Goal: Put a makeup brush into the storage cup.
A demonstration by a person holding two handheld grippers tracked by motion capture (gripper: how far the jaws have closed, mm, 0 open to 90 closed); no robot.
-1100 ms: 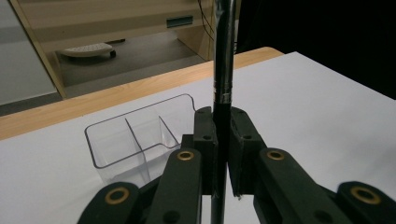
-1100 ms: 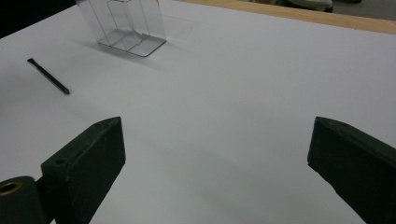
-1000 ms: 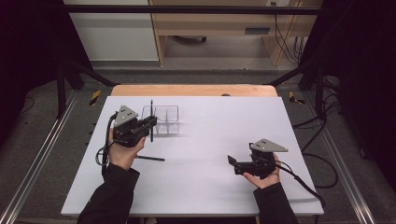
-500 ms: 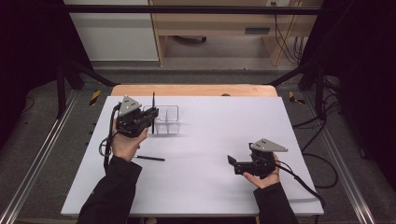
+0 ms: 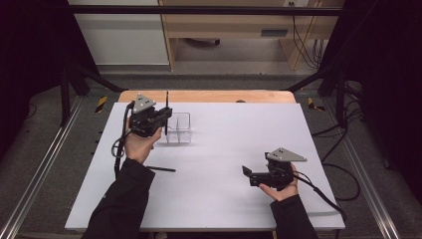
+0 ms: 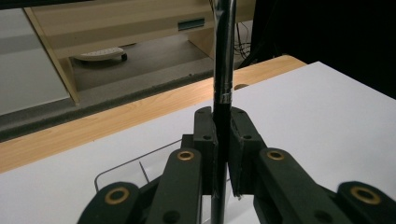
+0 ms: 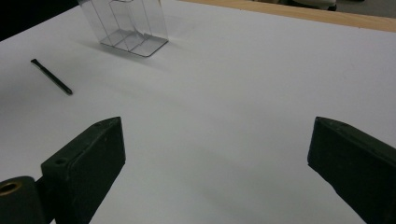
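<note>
A black pen point(image 5: 166, 107) is held upright, clamped between the closed jaws of the left gripper point(image 5: 161, 117), just above the left compartment of a clear plastic organizer point(image 5: 179, 128) that stands at about ten o'clock on the white table point(image 5: 224, 199). In the left gripper view the pen point(image 6: 223, 70) is seen rising straight from between the jaws, with the organizer's rim point(image 6: 121, 169) below and just behind them. Against the picture of a second ago, the left gripper has been carried from the near edge of the organizer toward twelve o'clock and lifted a little, so the pen now stands over the compartment rather than in front of it; it is judged that lowering and release are the steps left for this pen. A second black pen point(image 5: 160, 169) is left lying flat on the table at about eight o'clock, near the left forearm, in the same place as before; in the right gripper view it point(image 7: 51, 76) lies well apart from the organizer point(image 7: 127, 25). The right gripper point(image 5: 247, 174) is held wide open and empty near four o'clock, unchanged from the earlier pictures.
</note>
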